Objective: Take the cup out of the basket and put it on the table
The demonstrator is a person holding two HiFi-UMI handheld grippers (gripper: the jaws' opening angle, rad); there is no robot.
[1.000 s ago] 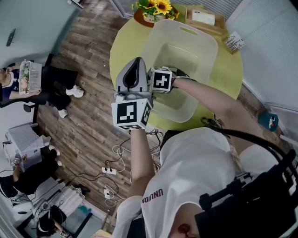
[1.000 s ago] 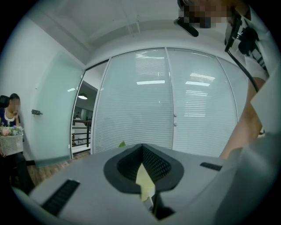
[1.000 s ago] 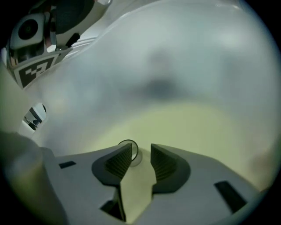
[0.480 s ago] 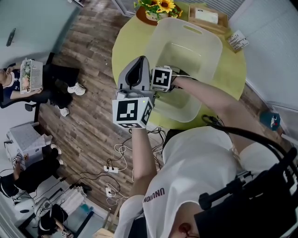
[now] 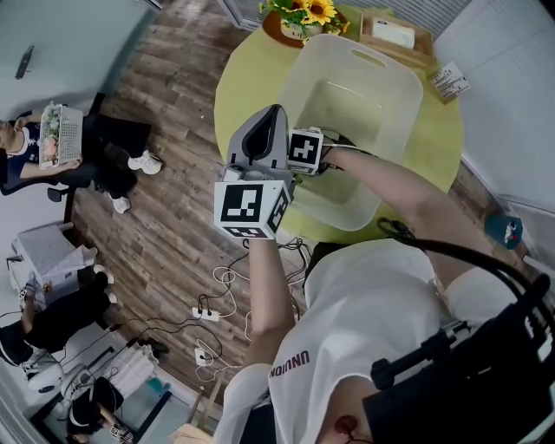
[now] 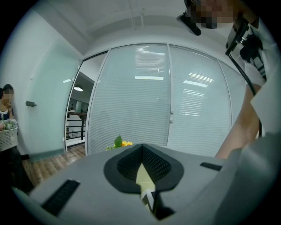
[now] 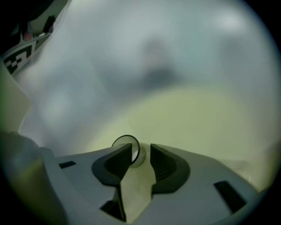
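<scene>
A white translucent basket [image 5: 395, 74] stands on the round yellow-green table [image 5: 251, 78]. My right gripper [image 7: 140, 148] reaches down into it; in the head view only its marker cube [image 5: 305, 149] shows at the basket's near-left wall. In the right gripper view its jaws are shut on a small clear cup [image 7: 135, 154], whose round rim faces left just past the left pad. My left gripper [image 5: 270, 121] is held up over the table's left edge, beside the basket, shut with nothing in it [image 6: 141, 151].
At the table's far edge are sunflowers [image 5: 308, 13], a wooden tray with a white box [image 5: 395, 35] and a small card [image 5: 448, 82]. People sit at the left on the wooden floor [image 5: 52, 147]. Cables lie on the floor near me [image 5: 212, 316].
The head view has shifted a little, so everything sits slightly lower in the picture. Both grippers keep their places relative to the basket.
</scene>
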